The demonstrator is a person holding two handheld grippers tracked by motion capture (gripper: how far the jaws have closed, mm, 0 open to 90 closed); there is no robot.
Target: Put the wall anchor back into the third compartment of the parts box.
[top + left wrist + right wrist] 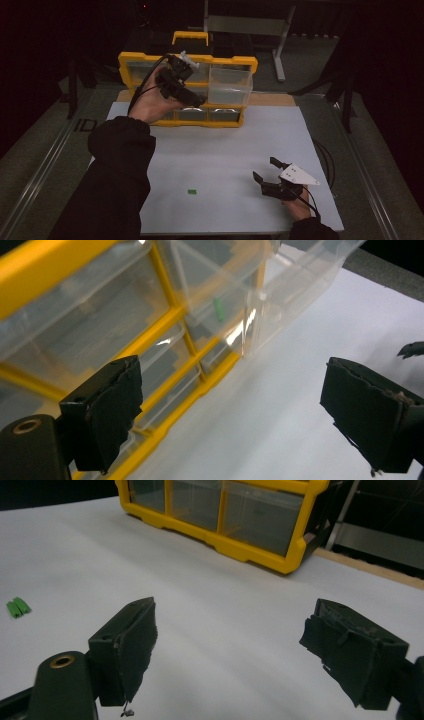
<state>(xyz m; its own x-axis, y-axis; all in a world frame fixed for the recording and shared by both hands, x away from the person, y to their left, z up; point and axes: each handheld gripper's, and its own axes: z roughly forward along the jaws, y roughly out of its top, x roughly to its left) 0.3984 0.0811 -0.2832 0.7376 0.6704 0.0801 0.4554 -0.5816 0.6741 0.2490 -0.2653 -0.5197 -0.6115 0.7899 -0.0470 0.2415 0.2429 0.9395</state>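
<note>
Darkness hides everything beyond the white bench [225, 150]. Left gripper [192, 97], jaws apart and empty, partly masks the yellow drawer cabinet [132, 59] at the far edge; right gripper [267, 172], likewise open, rests near the right corner. Green piece [192, 191] lies near the front edge, its shape unclear.

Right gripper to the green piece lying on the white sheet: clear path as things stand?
Probably yes. The right gripper hovers with jaws open and nothing between them, and the green piece lies in the open on the white sheet, with bare sheet between them. The left gripper is up at the yellow organizer.
</note>
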